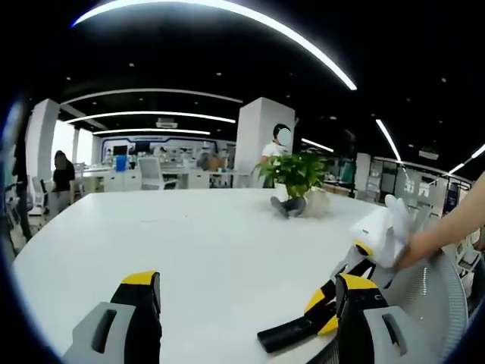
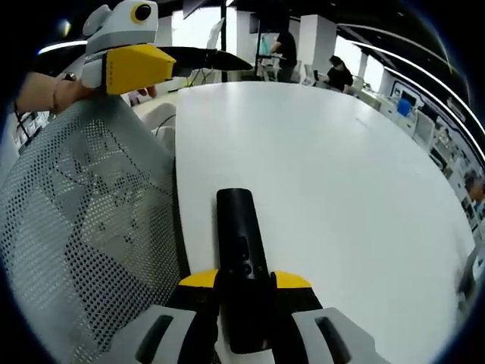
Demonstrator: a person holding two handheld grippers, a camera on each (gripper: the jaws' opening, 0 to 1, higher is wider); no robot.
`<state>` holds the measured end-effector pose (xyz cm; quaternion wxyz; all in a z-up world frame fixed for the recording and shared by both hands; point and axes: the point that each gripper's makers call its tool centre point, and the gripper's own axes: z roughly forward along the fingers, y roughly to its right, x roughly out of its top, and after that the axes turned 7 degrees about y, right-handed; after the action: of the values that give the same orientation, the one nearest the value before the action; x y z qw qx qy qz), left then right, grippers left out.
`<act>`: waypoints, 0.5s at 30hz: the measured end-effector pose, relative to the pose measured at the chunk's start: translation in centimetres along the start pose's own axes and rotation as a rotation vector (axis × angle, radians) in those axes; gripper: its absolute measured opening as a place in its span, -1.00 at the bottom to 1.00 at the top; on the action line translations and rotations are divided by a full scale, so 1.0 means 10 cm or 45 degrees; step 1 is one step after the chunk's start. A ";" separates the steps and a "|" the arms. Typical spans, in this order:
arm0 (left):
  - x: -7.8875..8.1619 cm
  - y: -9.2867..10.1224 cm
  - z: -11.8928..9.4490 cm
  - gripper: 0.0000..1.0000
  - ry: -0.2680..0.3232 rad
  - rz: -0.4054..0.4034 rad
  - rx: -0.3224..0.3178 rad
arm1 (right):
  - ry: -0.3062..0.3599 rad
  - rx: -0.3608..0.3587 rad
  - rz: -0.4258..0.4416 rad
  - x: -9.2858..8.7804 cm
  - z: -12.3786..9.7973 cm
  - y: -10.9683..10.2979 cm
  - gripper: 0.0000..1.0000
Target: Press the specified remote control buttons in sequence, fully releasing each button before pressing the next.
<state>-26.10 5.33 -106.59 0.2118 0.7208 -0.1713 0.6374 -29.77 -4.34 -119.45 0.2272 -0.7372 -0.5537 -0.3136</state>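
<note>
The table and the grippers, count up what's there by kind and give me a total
Remote control: 1
Potted plant: 1
Grippers: 2, left gripper and right gripper
Mesh chair back: 1
Total: 5, around one white table

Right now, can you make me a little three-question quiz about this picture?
1. True or false: the right gripper is shut on the black remote.
2. What does the remote lie on? A) white table B) mesh chair C) floor
3. Fill in: in the left gripper view, a green ____ stands on the table's far side.

Key: 1 true; 2 A; 3 plant.
</note>
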 end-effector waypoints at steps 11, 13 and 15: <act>0.06 -0.05 -0.03 1.00 0.034 0.018 0.028 | -0.099 0.053 -0.039 -0.20 -0.06 0.06 -0.56; 0.02 -0.09 -0.03 1.00 0.014 0.004 0.050 | -0.077 0.084 -0.081 -0.19 0.01 0.06 -0.57; -0.05 -0.14 -0.04 1.00 -0.020 0.019 0.070 | -0.084 0.103 -0.113 -0.19 0.04 0.07 -0.58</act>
<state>-25.81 6.70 -107.18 0.1857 0.7300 -0.1607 0.6378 -29.40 -5.49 -121.09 0.2243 -0.7121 -0.6051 -0.2763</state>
